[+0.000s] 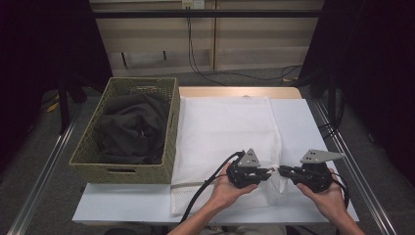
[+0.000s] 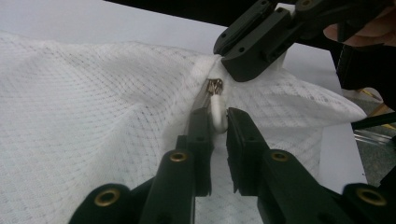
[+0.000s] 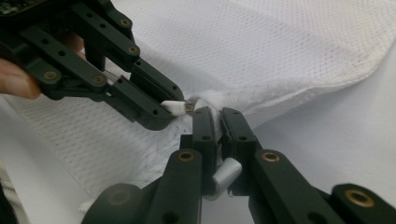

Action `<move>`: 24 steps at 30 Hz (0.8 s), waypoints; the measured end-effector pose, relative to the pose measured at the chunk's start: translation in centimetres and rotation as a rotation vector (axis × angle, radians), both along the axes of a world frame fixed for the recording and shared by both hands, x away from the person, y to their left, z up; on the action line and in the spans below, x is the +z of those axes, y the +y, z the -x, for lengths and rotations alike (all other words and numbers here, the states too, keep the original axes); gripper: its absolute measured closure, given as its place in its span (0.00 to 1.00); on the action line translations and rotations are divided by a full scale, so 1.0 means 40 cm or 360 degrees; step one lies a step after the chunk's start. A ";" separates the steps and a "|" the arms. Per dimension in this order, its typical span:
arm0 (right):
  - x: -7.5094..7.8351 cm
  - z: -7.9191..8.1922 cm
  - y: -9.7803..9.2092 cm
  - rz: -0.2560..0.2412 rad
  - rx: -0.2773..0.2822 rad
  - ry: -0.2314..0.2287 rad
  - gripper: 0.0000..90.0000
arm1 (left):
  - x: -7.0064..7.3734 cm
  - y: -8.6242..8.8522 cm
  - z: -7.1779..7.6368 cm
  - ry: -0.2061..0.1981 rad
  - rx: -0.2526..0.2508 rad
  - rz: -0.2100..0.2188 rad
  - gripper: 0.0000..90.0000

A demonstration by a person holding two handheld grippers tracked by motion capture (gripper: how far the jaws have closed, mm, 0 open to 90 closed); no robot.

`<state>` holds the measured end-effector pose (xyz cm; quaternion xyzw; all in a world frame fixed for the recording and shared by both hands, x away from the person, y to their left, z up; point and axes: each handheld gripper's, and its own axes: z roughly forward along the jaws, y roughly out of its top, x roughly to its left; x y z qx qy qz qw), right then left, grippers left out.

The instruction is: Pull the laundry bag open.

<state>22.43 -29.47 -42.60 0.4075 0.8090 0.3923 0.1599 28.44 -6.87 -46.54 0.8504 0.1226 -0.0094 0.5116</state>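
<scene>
White table, dark room behind. The zipper pull (image 2: 217, 111) sits at the mesh laundry bag (image 1: 225, 132)'s near edge, pinched in the left gripper (image 2: 218, 122); the right gripper (image 3: 217, 122) clamps the fabric right beside it – zipper line runs away leftward, I'd guess.

No text, label, brand, number or sign can be read in any of the pictures.
</scene>
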 end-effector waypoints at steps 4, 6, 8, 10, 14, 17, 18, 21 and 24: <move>-0.001 0.001 0.005 -0.0005 0.0032 0.0009 0.95 | 0.001 -0.011 0.003 -0.0004 -0.0020 -0.0023 0.91; -0.002 0.002 0.002 -0.0006 0.0034 0.0004 0.95 | -0.001 -0.014 0.002 0.0014 -0.0011 -0.0015 0.92; -0.001 0.002 0.002 -0.0007 0.0033 0.0002 0.95 | -0.002 -0.015 0.000 0.0028 -0.0016 -0.0020 0.92; -0.003 0.004 0.001 -0.0007 0.0031 0.0008 0.95 | -0.004 -0.016 -0.001 0.0029 -0.0018 -0.0025 0.92; -0.003 0.006 -0.002 -0.0062 0.0072 0.0019 0.95 | -0.009 -0.021 -0.005 0.0045 -0.0024 -0.0030 0.92; -0.005 0.007 0.002 -0.0051 0.0091 0.0028 0.95 | -0.015 -0.027 -0.008 0.0060 -0.0016 -0.0074 0.95; -0.005 0.007 0.002 -0.0051 0.0091 0.0028 0.95 | -0.017 -0.027 -0.007 0.0058 -0.0018 -0.0081 0.95; -0.009 0.007 0.001 -0.0059 0.0083 0.0039 0.93 | -0.018 -0.024 -0.008 0.0087 -0.0025 -0.0066 0.96; -0.012 0.006 -0.007 -0.0104 0.0073 0.0067 0.86 | -0.011 -0.019 -0.006 0.0086 -0.0035 -0.0078 0.97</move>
